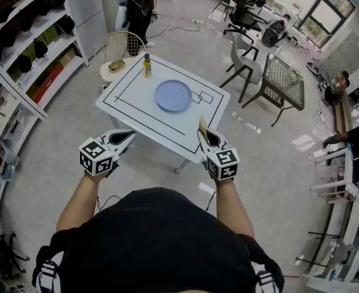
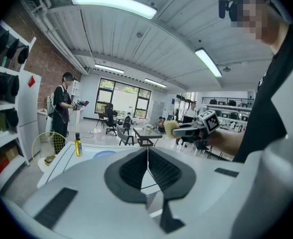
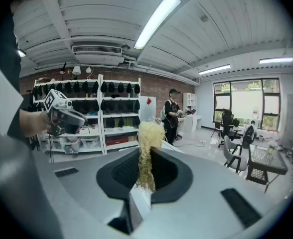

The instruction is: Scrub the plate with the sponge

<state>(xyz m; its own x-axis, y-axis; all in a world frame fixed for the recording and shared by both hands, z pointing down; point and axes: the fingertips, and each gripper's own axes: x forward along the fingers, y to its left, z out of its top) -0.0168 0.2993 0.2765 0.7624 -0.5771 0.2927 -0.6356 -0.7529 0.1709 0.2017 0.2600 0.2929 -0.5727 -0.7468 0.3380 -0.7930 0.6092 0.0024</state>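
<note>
The left gripper (image 1: 126,137), jaws together on nothing, hangs off the near edge of the surface (image 1: 137,112). The plate (image 1: 173,95) lies mid-surface at 11 o'clock from the right gripper (image 1: 204,136), which is clamped on the sponge (image 1: 202,125) and judged the nearer.

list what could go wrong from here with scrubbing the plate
The plate lies unheld on the table, and the left gripper is shut, empty and short of it: scrubbing may slide it. The right gripper pinches the sponge with only its end sticking out, so the jaws might scrape the plate.
</note>
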